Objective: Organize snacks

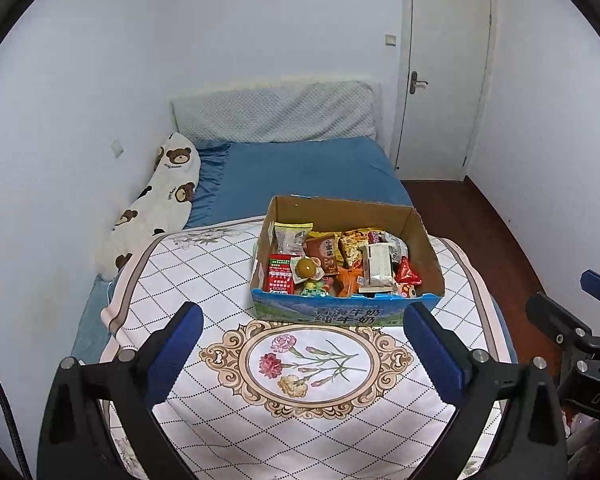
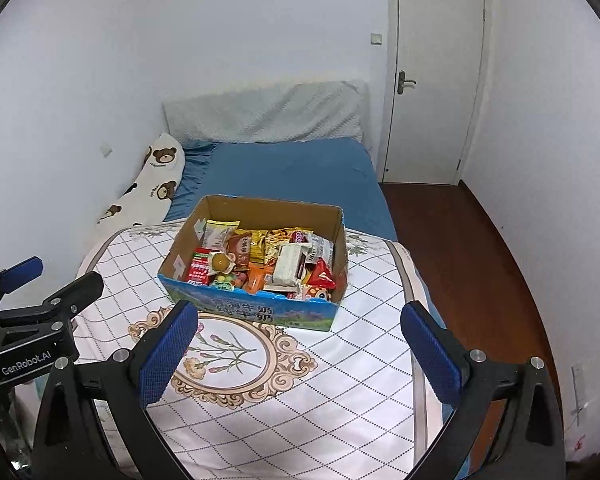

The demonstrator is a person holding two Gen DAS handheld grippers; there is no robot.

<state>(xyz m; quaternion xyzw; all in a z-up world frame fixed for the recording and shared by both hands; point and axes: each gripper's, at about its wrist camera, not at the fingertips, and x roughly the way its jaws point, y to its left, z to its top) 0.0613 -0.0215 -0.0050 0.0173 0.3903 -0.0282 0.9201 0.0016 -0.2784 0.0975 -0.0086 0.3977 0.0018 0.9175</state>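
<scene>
Squarely crosswise, snack box (image 1: 340,312), long side facing cameras

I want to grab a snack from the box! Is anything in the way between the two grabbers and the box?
Nothing visible blocks either one. Only bare patterned cloth lies between the open left gripper and the cardboard box, and between the open right gripper and the box. The box has no lid, so the snacks are reachable from above.

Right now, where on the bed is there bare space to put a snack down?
The quilt is bare left of the cardboard box and around the flower medallion before it. Behind the box, the blue sheet is bare up to the pillow. Inside the box is crowded.
</scene>
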